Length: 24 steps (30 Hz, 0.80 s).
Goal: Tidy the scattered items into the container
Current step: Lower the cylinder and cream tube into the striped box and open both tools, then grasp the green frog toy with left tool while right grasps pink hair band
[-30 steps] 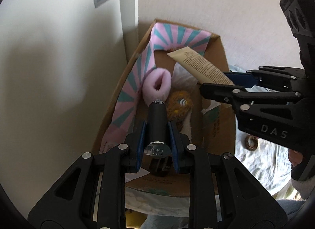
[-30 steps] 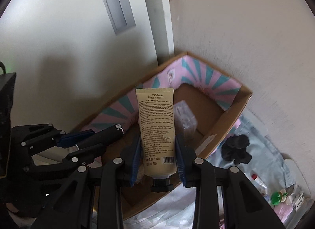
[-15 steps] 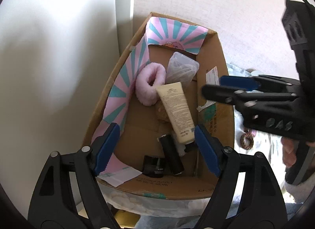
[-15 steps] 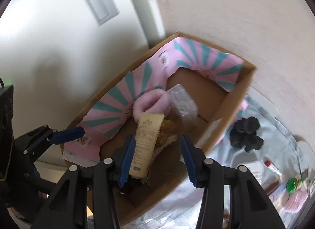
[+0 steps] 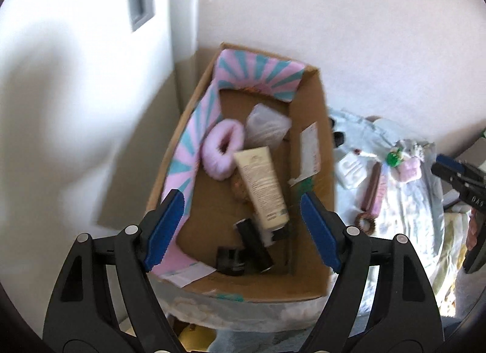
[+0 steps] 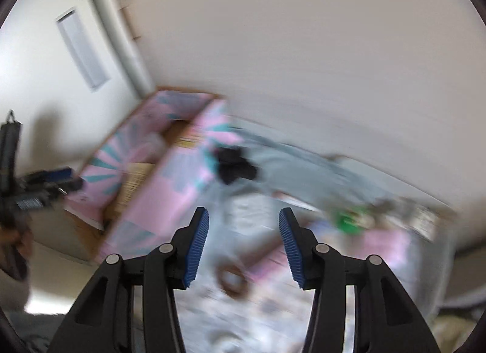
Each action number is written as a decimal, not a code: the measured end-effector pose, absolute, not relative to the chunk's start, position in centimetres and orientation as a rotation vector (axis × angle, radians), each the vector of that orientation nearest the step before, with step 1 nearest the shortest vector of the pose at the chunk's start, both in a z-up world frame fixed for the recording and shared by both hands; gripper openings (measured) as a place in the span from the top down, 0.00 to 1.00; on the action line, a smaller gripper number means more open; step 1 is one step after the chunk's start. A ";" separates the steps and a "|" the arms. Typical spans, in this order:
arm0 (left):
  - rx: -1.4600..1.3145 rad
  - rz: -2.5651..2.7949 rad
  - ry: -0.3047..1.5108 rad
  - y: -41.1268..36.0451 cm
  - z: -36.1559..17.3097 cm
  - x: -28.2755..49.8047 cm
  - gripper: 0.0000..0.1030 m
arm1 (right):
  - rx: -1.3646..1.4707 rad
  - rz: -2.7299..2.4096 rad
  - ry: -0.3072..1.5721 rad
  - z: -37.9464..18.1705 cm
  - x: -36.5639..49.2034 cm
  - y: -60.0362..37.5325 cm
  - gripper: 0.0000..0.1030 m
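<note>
A cardboard box (image 5: 313, 289) with pink-and-teal flaps sits in the corner where two pale walls meet, on a rumpled light-blue cloth (image 5: 404, 201). The left gripper (image 5: 243, 228) hangs over it, spread wide and empty; its jaws have just been opening. In the box lie a cream tube (image 5: 261, 186), a black cylinder (image 5: 253, 243) and a pink scrunchie (image 5: 223, 152). The right gripper (image 6: 244, 246), released and empty, hovers above the cloth's clutter, where a brown hair tie (image 6: 232, 280) lies; that view is blurred.

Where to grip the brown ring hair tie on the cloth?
Brown hair tie lies flat on the pale cloth, beside the box. Probably come from above, one finger in the hole, one outside, and pinch a single side of the loop.
</note>
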<state>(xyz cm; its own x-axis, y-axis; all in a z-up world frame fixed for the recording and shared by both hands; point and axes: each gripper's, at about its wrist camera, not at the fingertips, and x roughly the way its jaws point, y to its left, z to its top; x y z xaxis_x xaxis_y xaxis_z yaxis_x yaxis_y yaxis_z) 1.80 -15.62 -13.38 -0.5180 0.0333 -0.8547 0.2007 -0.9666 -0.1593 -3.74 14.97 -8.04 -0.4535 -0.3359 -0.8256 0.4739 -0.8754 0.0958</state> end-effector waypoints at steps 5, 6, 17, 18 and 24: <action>1.486 -2.735 0.254 -11.7 -11.3 -0.6 0.18 | 1.326 -2.467 0.111 -8.0 -2.3 21.4 0.57; 1.488 -2.760 0.226 -10.7 -11.0 -1.2 0.16 | 1.332 -2.487 0.080 -8.0 -2.0 22.5 0.57; 1.612 -2.959 -0.100 1.8 -11.5 -6.8 0.07 | 1.437 -2.569 -0.042 -10.0 -0.7 28.1 0.56; 1.629 -2.968 -0.115 2.9 -11.9 -7.4 0.06 | 1.453 -2.572 -0.049 -10.5 -1.0 28.3 0.56; 1.754 -3.037 -0.240 10.4 -16.3 -12.0 0.03 | 1.516 -2.532 -0.341 -13.2 -2.7 29.3 0.46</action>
<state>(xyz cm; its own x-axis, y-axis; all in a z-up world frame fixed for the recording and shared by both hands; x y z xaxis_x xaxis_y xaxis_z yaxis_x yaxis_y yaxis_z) -12.05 10.37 -16.25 -0.4500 0.2498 -0.8574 -0.3816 -0.9218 -0.0683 -2.66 29.30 -13.18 -0.4683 -0.2608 -0.8442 0.0281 -0.9594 0.2808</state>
